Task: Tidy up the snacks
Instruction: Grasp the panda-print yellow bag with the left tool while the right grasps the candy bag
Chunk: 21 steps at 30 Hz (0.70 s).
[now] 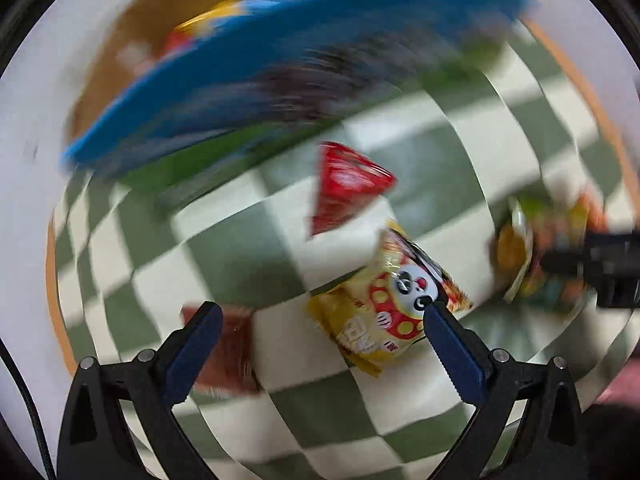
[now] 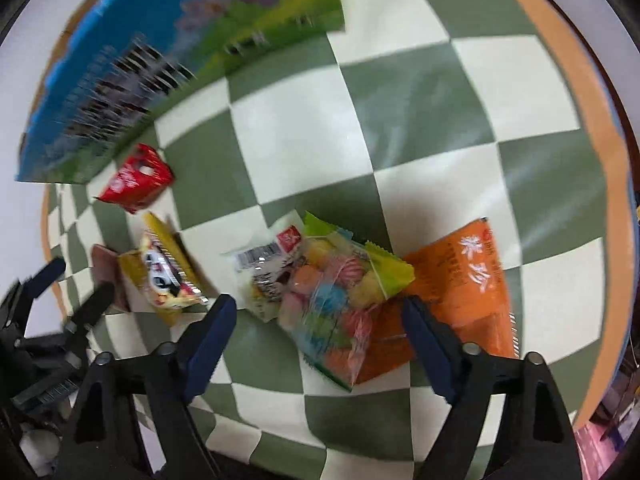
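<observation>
The left gripper hangs spread wide over the yellow panda-print snack packet on the green-and-white checked tablecloth; the right gripper, also spread, straddles the clear bag of coloured candies. Centre each packet before pinching (thin wrappers slip). Blur smears the blue printed box; its contents are unreadable.

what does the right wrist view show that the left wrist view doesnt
Only the right wrist view: an orange packet lying under a clear bag of colourful sweets.
Only the left wrist view: yellow packets inside the blue box.
Both: red packet, yellow panda packet, brown packet, checked cloth.
</observation>
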Tool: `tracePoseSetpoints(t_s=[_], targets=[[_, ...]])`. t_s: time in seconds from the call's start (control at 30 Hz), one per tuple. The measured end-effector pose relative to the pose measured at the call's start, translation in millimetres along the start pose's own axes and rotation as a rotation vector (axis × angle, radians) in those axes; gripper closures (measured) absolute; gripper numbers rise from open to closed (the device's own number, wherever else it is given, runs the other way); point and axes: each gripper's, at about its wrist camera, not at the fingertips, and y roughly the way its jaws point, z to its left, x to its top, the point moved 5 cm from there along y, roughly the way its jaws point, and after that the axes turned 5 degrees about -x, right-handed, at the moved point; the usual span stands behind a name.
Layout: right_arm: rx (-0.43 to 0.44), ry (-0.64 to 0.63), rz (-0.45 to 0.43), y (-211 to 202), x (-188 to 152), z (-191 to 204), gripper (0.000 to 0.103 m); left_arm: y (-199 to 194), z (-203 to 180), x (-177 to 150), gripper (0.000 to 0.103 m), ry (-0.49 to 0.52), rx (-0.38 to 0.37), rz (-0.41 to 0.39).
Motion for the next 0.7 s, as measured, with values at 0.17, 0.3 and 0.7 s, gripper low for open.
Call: tracePoseSetpoints(t_s=[0.17,0.3,0.7], targets=[[-0.042,-0.042,-0.019,18,7,6,0.025,26,-43,3,0.013,0.301,0.030,-0.009],[-0.090,-0.089,-0.030,19,8,6,0.043,44,-41,3,0.047,0.209,-0.031,0.065],[-0.103,-0.286,0.040,36,11,34,0.037,66,35,-34,0.041,-0.574,-0.378,0.201]])
